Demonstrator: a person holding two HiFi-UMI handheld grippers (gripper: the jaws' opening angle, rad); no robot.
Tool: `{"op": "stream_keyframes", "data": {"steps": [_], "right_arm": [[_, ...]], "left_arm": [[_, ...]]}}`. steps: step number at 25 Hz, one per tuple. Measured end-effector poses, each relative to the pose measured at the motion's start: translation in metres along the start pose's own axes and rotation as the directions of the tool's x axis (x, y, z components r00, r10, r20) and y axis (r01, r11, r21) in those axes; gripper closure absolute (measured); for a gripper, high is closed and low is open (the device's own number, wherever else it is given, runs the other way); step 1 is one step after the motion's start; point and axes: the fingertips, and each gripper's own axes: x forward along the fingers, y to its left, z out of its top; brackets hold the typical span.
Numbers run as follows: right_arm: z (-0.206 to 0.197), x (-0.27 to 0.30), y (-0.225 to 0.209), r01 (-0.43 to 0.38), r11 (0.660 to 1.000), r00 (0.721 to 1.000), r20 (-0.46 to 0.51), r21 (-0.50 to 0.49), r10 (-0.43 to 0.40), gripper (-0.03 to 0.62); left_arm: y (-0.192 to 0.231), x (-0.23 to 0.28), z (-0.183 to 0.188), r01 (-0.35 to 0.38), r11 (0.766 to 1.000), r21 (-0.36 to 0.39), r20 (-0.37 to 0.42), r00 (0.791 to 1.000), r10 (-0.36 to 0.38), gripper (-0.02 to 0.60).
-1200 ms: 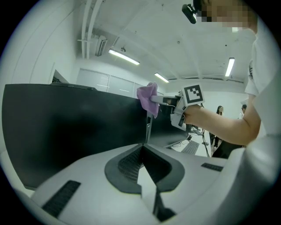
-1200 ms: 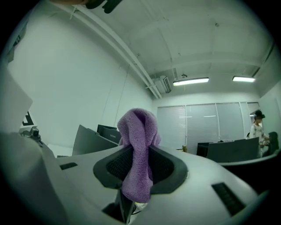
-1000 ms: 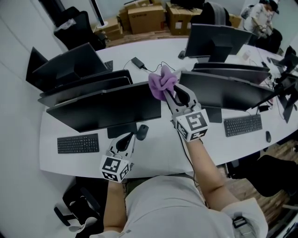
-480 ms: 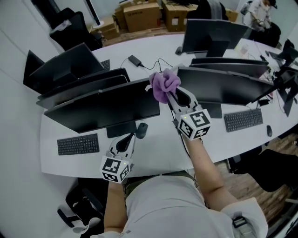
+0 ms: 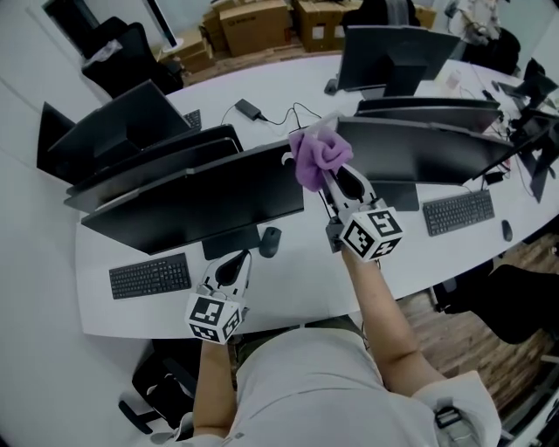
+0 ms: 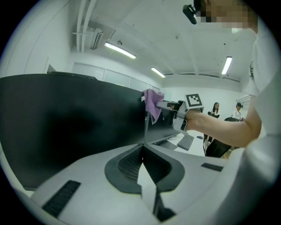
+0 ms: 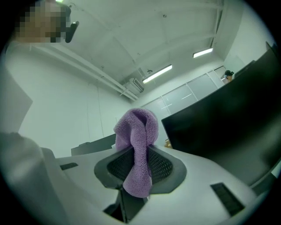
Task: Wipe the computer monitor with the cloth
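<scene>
On a long white desk (image 5: 288, 292) crowded with dark screens, we held the purple cloth (image 5: 320, 155) clamped in our right gripper (image 5: 330, 179), beside the top right corner of the computer monitor (image 5: 201, 205). Our left gripper (image 5: 234, 264), jaws together on nothing, sat low near the monitor's stand. Print on the cardboard boxes (image 5: 258, 22) was too small to read.

Pale shirt (image 5: 297, 384); grey left claw (image 5: 237, 261) and right claw (image 5: 337, 178) bear black-and-white marker cubes (image 5: 371, 233).
</scene>
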Motion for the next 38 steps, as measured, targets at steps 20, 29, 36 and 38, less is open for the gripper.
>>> {"op": "stream_keyframes", "data": {"steps": [20, 29, 36, 38], "right_arm": [[0.008, 0.007, -0.011, -0.018, 0.997, 0.999, 0.032, 0.072, 0.016, 0.496], [-0.019, 0.026, -0.004, -0.041, 0.997, 0.998, -0.05, 0.06, 0.044, 0.496], [-0.049, 0.027, -0.011, -0.022, 0.997, 0.994, -0.102, 0.076, 0.03, 0.496], [-0.059, 0.025, -0.014, -0.011, 0.997, 0.993, -0.12, 0.081, 0.021, 0.496]], "left_arm": [[-0.002, 0.01, -0.002, 0.037, 0.999, 0.001, -0.015, 0.999, -0.037, 0.58], [0.002, 0.008, -0.009, 0.012, 1.0, -0.013, -0.029, 0.999, -0.013, 0.58], [0.01, 0.001, -0.02, -0.014, 0.999, -0.039, -0.042, 0.999, 0.013, 0.58], [0.011, 0.0, -0.023, -0.017, 0.999, -0.044, -0.045, 0.999, 0.015, 0.58]]}}
